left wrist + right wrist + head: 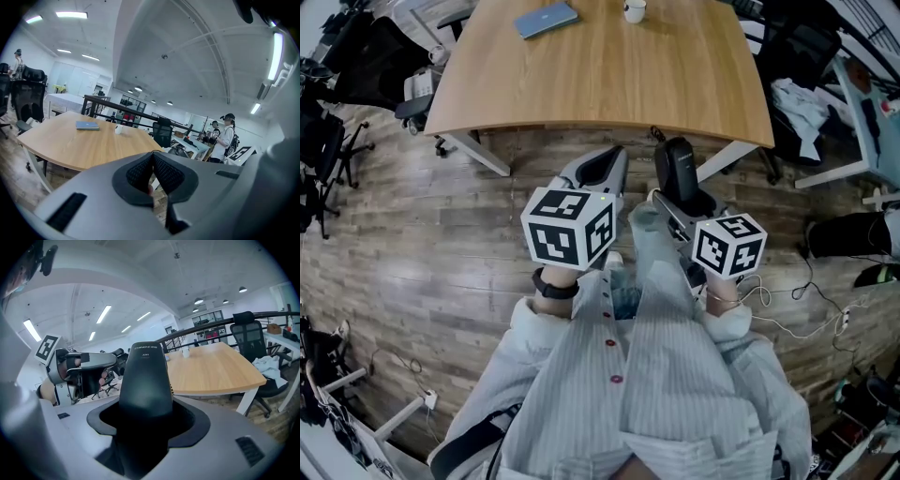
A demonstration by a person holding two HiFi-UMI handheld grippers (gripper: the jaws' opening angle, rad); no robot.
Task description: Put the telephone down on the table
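Telephone held in the right gripper, short of the surface

The right gripper [145,425] was clamped on the lower part of the telephone [143,380], a smooth matte-black handset with a rounded top and a line of small pale print near that end. In the head view the telephone [678,161] stood out of the right gripper [682,192] at centre frame, over the wooden floor [412,253] just below the near edge of the pale wood surface [609,80]. The left gripper [153,174] sat beside it at centre-left, its jaws pressed together with nothing between them. A blue book [546,19] and a white cup [634,10] lay at the top of the frame
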